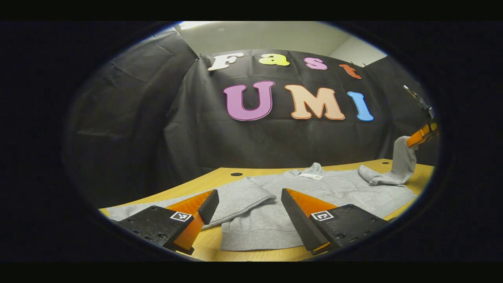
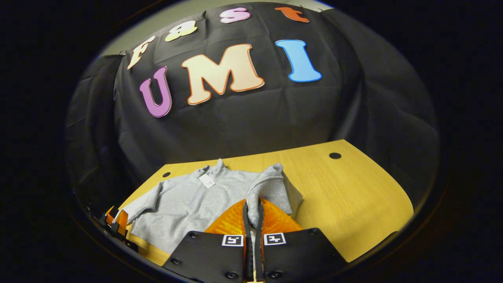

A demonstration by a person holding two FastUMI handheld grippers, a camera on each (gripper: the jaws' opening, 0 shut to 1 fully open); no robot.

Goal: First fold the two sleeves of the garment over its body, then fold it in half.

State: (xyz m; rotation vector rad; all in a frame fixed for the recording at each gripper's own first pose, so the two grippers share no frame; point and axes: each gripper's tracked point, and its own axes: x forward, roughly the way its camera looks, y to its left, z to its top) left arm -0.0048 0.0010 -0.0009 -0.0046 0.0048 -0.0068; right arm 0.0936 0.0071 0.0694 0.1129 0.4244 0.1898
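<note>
A grey sweatshirt (image 1: 314, 192) lies flat on the wooden table (image 1: 204, 184), collar and white tag (image 1: 310, 176) toward the wall. My left gripper (image 1: 248, 196) hovers open low over the near sleeve (image 1: 239, 196), which lies spread on the table. At the far right the right gripper (image 1: 422, 133) holds the other sleeve (image 1: 402, 161) lifted off the table. In the right gripper view, my right gripper (image 2: 252, 204) is shut on that sleeve (image 2: 269, 184), which stands bunched above its fingers, with the sweatshirt body (image 2: 184, 204) to the left. The left gripper (image 2: 116, 220) shows at the lower left.
The table (image 2: 346, 188) has bare wood to the right of the garment and small round holes (image 2: 335, 155) (image 1: 236, 174) near its far edge. Black cloth walls close the booth behind and to both sides.
</note>
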